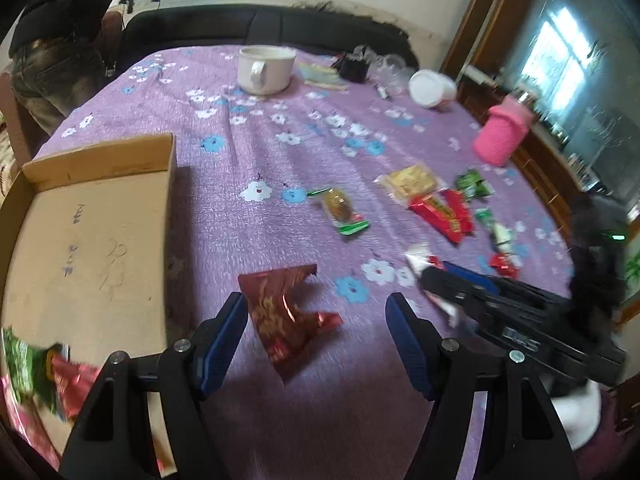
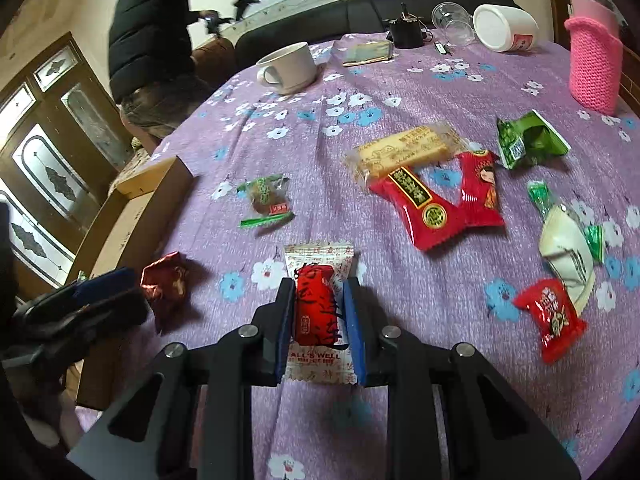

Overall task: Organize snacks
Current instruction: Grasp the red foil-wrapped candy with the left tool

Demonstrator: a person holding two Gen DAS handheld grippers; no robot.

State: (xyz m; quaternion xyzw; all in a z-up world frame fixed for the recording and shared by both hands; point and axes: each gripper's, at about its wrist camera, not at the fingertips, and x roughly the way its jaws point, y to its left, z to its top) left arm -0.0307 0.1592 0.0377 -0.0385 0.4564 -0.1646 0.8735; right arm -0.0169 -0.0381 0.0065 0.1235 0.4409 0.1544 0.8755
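Observation:
My left gripper (image 1: 318, 308) is open above a dark red foil snack packet (image 1: 286, 316) that lies on the purple flowered tablecloth, between the fingers and near the left one. The same packet (image 2: 166, 284) shows in the right wrist view beside the left gripper (image 2: 116, 296). A shallow cardboard box (image 1: 92, 240) lies to the left, with green and red snack packets (image 1: 44, 372) at its near corner. My right gripper (image 2: 318, 300) is shut on a red-and-white wrapped snack (image 2: 318, 308). Several other snacks lie scattered: a biscuit pack (image 2: 404, 152), red packets (image 2: 436, 204) and green packets (image 2: 528, 140).
A white mug (image 1: 266, 70) stands at the far side, with a white tub (image 1: 432, 88), a black object (image 1: 354, 66) and a pink knitted bottle sleeve (image 1: 502, 134) to the right. A person in black (image 2: 160, 40) stands beyond the table. A dark sofa (image 1: 264, 24) runs behind.

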